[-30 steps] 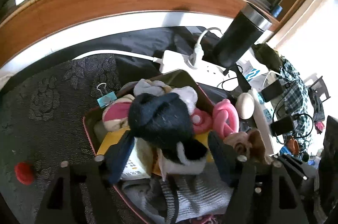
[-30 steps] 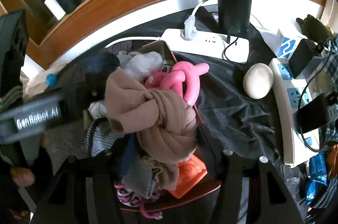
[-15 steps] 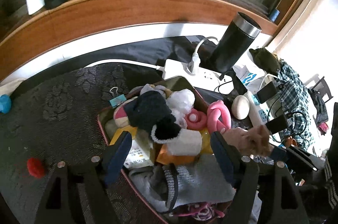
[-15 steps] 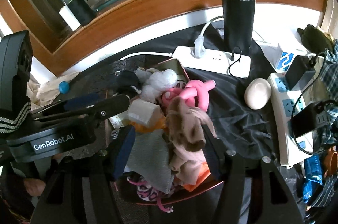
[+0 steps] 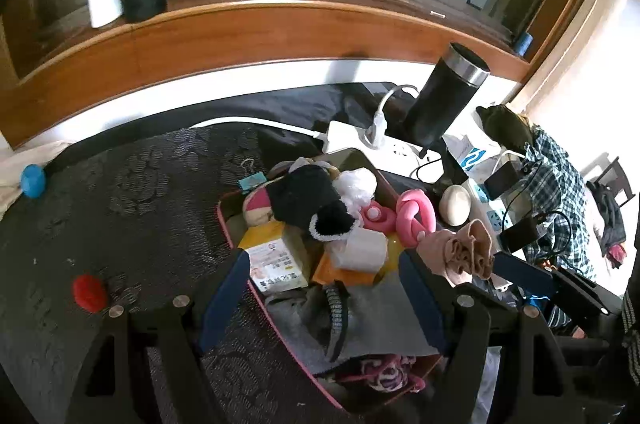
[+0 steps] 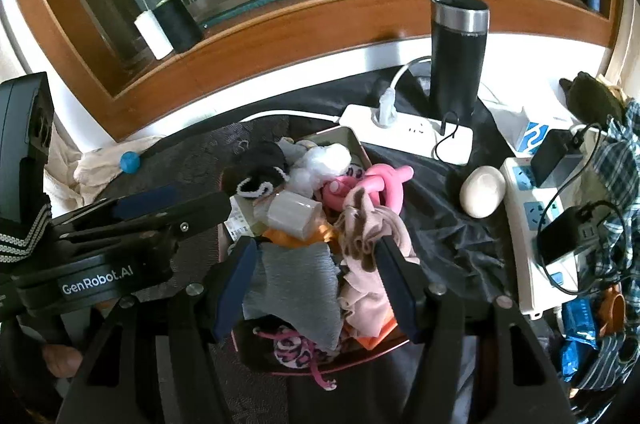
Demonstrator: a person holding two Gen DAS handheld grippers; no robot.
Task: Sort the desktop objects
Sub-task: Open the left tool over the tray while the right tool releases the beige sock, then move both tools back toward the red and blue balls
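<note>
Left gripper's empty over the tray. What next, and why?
Probably swing it left and down toward the red ball: the left gripper hangs open with nothing held, and that ball lies loose on the patterned mat, outside the full tray.

Left gripper (image 5: 320, 288): pitched steeply downward, jaws parted about halfway, nothing gripped between the blue pads. In the right wrist view its black body reaches in from the left edge, a bare hand (image 6: 60, 360) beneath it.

Right gripper (image 6: 316, 284): same downward tilt, jaws likewise half apart. Whether its right pad presses on anything cannot be told.
</note>
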